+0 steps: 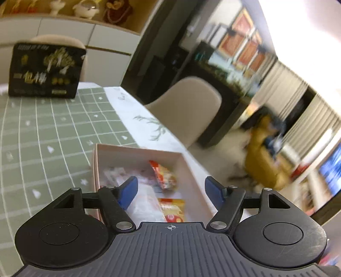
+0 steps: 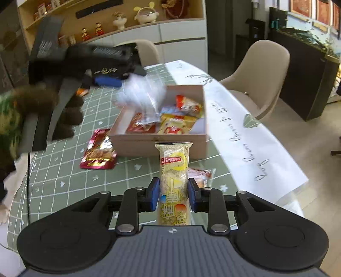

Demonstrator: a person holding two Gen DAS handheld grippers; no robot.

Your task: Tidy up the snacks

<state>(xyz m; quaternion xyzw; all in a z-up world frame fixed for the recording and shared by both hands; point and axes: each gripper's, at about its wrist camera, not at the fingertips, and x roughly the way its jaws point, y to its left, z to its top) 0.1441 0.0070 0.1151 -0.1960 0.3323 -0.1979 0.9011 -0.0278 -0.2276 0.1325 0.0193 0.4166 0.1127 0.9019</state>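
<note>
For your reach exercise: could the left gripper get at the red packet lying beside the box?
Probably yes. The left gripper is open and empty, and the red packet lies uncovered on the cloth left of the box.

A table (image 2: 64,170) under a green checked cloth with a white printed runner (image 2: 245,132) along its edge stands among beige shell chairs (image 2: 262,70). Behind it, white cabinets (image 2: 181,36) carry a wooden shelf of figurines (image 2: 147,13). A dark sideboard (image 2: 304,70) lines the wall, framed red pictures (image 1: 245,42) above; pale curtains (image 1: 298,113) glow with daylight.
</note>
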